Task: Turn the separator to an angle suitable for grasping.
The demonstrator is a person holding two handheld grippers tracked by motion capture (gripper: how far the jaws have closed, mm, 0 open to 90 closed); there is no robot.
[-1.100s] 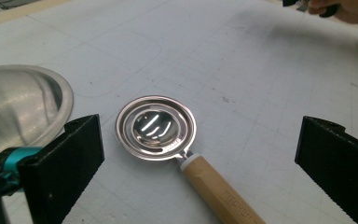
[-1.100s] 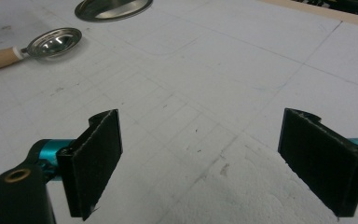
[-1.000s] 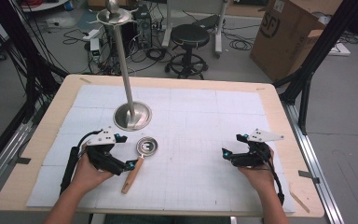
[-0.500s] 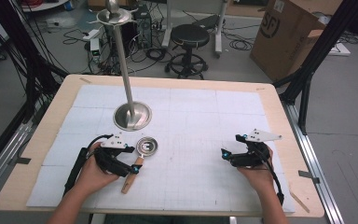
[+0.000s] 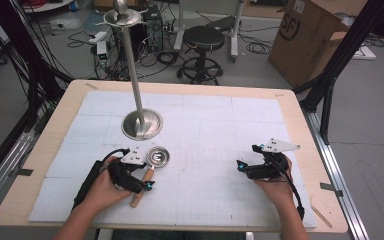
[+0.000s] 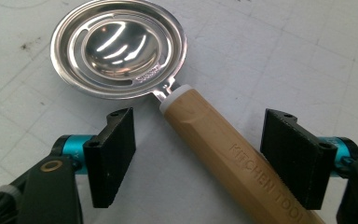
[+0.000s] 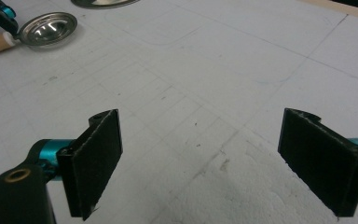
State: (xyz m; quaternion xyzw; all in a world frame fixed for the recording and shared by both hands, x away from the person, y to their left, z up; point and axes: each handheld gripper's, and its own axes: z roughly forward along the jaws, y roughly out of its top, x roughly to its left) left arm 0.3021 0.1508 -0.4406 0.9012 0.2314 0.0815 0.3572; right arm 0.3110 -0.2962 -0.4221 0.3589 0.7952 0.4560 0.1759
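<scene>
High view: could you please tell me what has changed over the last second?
The left gripper has moved toward the egg separator and come down over its wooden handle; its jaws have been closing, handle between them, pads not yet touching. The right gripper, separator and metal stand stayed put.

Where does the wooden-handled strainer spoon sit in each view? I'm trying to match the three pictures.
High view: the strainer spoon lies lower left of centre, beside the left gripper.
Left gripper view: it fills the centre, handle running between the open jaws.
Right gripper view: top left corner.
Shared landmark: the stand's round metal base.
</scene>
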